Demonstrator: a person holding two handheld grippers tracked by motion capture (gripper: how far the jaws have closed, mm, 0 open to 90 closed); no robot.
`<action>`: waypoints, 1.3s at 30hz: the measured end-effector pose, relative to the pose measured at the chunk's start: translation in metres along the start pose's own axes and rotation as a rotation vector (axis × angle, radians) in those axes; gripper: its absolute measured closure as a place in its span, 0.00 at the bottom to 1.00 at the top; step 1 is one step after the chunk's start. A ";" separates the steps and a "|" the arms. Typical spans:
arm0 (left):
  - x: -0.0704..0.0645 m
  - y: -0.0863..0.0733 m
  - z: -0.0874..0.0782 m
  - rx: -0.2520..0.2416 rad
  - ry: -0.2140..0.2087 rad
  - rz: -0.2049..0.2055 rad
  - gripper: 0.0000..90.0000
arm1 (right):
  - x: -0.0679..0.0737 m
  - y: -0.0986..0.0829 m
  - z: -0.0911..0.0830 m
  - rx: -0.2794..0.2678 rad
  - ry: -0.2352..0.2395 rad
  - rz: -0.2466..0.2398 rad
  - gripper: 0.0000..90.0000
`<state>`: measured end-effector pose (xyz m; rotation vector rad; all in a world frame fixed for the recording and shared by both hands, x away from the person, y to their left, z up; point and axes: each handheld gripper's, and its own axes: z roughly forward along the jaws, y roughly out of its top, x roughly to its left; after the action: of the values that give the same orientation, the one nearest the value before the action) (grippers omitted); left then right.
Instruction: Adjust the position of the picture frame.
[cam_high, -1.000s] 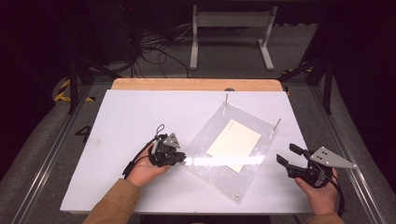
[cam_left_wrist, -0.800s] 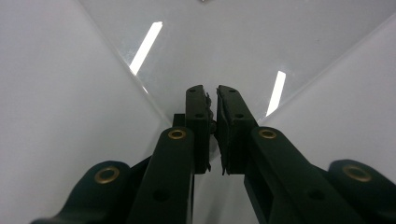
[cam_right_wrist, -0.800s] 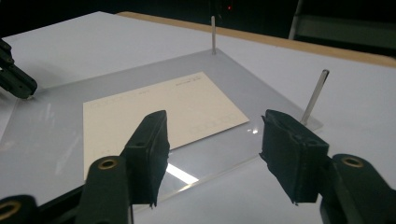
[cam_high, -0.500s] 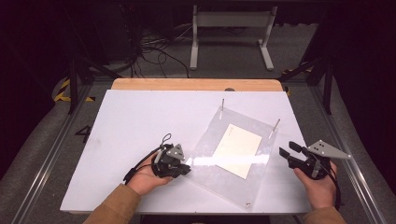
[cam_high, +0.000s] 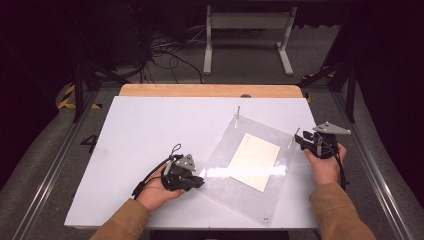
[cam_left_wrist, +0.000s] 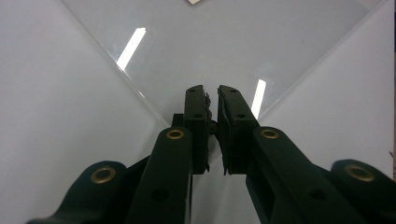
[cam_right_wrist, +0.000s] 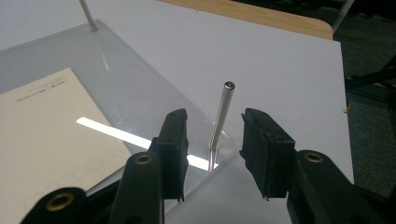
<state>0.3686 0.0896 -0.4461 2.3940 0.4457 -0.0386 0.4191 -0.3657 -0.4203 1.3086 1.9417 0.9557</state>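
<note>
A white tabletop (cam_high: 150, 130) is seen across the middle of the high view, with a strip of wooden edge (cam_high: 210, 90) along its far side. On the right half of the tabletop a clear acrylic sheet (cam_high: 227, 155) is laid flat, turned diamond-wise, glossy, with bright bars of reflected light near its lower left corner. A cream sheet of paper (cam_high: 254, 161) is seen lying within the acrylic sheet's outline; one line of small print is visible near its top edge in the right gripper view (cam_right_wrist: 42, 93), too fine to be read. Thin metal posts are stood upright at the sheet's corners: one at the upper corner (cam_high: 238, 112) and one at the right corner (cam_high: 296, 134).

At lower centre of the high view, the left gripper (cam_high: 196, 181) is held at the sheet's left corner. In the left gripper view its jaws are drawn almost together over that corner (cam_left_wrist: 212, 119), with a narrow gap left; whether the sheet's edge is pinched cannot be told.

At the right of the high view, the right gripper (cam_high: 301, 142) is held at the right-corner post. In the right gripper view its jaws are spread apart (cam_right_wrist: 214, 140), with the post (cam_right_wrist: 220, 120) standing between them, untouched.
</note>
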 end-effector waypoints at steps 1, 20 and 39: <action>0.000 0.000 0.000 0.000 0.002 0.000 0.92 | -0.002 0.000 0.008 0.000 0.004 -0.015 0.73; -0.015 -0.004 -0.005 0.031 0.052 0.019 0.93 | 0.006 0.043 0.025 -0.055 0.065 -0.107 0.94; -0.057 -0.022 -0.016 0.097 -0.031 0.063 0.93 | 0.074 0.099 0.083 -0.048 0.204 -0.245 0.94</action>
<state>0.3064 0.0975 -0.4396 2.4979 0.3618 -0.0702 0.5107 -0.2518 -0.3917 0.9490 2.1586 1.0371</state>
